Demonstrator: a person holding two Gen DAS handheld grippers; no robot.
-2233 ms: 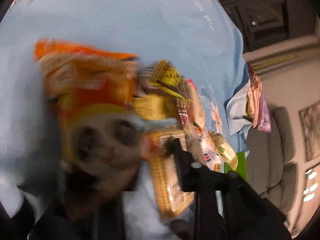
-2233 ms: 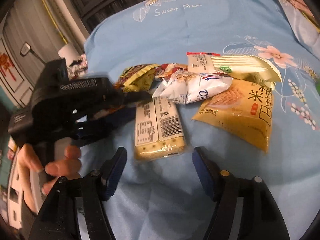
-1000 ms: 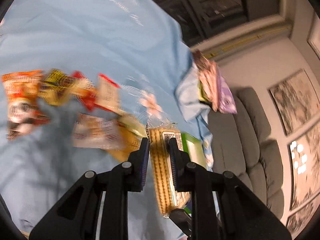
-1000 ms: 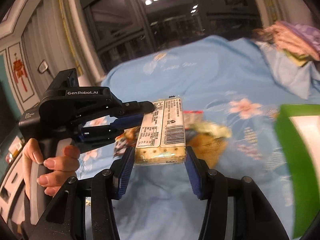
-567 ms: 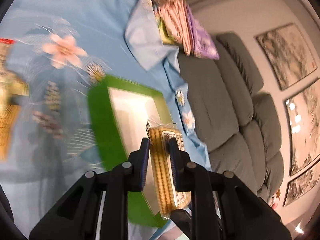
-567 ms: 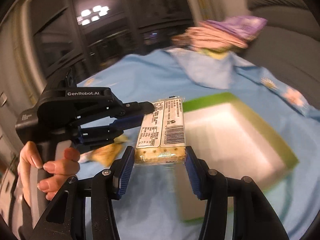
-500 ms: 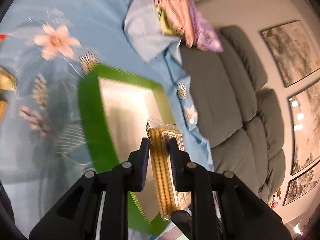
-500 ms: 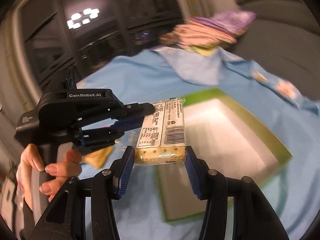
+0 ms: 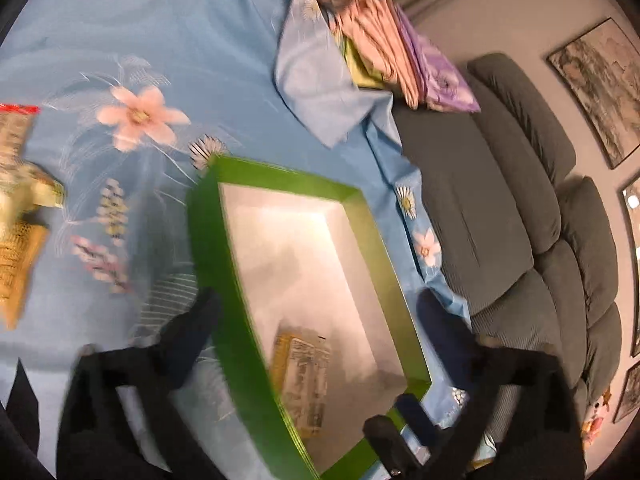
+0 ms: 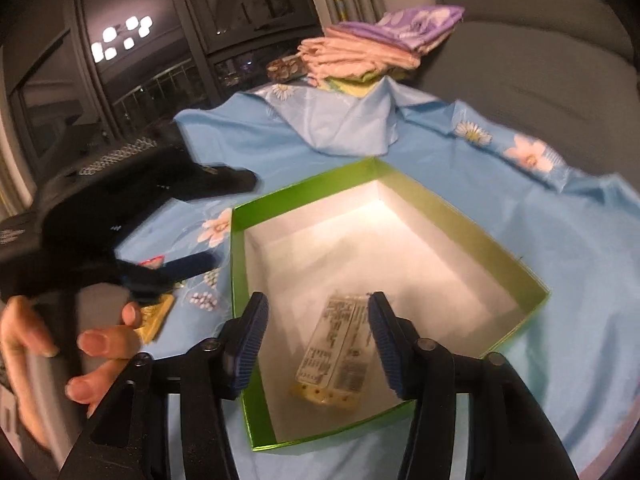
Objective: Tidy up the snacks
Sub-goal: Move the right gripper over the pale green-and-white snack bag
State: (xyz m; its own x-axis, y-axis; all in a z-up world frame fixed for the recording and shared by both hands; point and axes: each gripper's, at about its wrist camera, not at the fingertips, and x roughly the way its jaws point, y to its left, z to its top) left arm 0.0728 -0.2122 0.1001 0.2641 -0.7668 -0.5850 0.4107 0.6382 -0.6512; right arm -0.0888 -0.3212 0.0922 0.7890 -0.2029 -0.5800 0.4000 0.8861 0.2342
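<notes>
Right gripper: jaws apart and opening, pads off everything, poised over the near end of the green box. Cracker pack seen between the fingers but lower down, inside the box near its front wall; blurred, so whether already resting on the white floor cannot be told. Left gripper: jaws flung wide and opening, nothing between the pads, fingers straddling the box from the side, the near green wall under the left finger. Same pack visible in that view at the box's near corner.

Handling, as a judgement: thin clear wrapper over a stack of flat crackers, so light, fairly stiff as a block, brittle inside and slick outside. Best taken across the two long edges at mid-length, with a moderate squeeze only; pinching the flat faces hard or gripping by one end likely to snap crackers or let the film slip.

Further out: more snacks left on the blue flowered cloth, well apart from the box. Folded fabrics stacked at the far edge, grey sofa beyond.
</notes>
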